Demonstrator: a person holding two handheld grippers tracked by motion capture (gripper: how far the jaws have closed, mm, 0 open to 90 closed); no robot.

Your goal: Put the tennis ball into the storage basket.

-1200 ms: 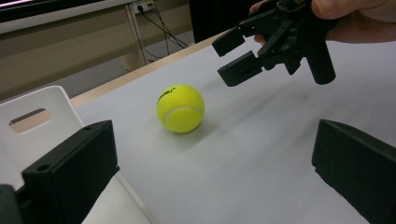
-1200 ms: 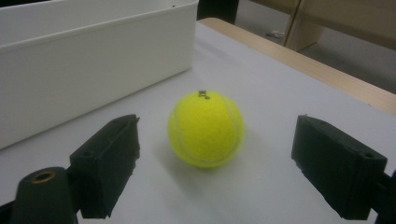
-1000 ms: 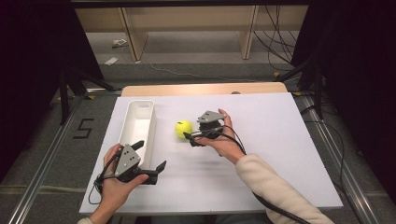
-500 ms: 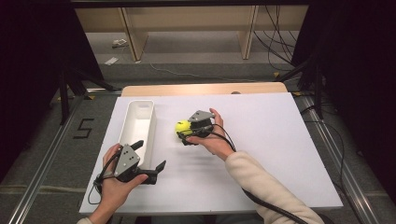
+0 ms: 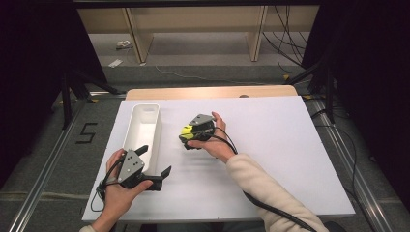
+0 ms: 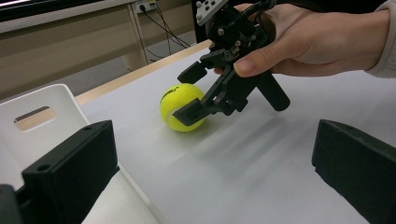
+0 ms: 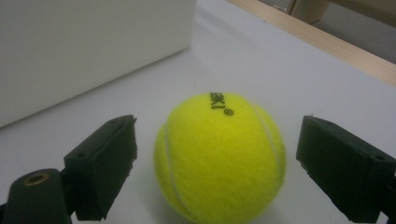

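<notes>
Nearest the person, the left tongs (image 5: 153,170) rest spread and empty on the white worktop (image 5: 290,159), beside the near end of the white bin (image 5: 143,126). Farther out, the right tongs (image 7: 217,163) have just been opening and now straddle a yellow tennis ball (image 7: 219,156), a pad on each side with a gap showing, not yet pinching. The grasp looks to be at hand: the next move likely calls for squeezing shut squarely on the ball before lifting
</notes>
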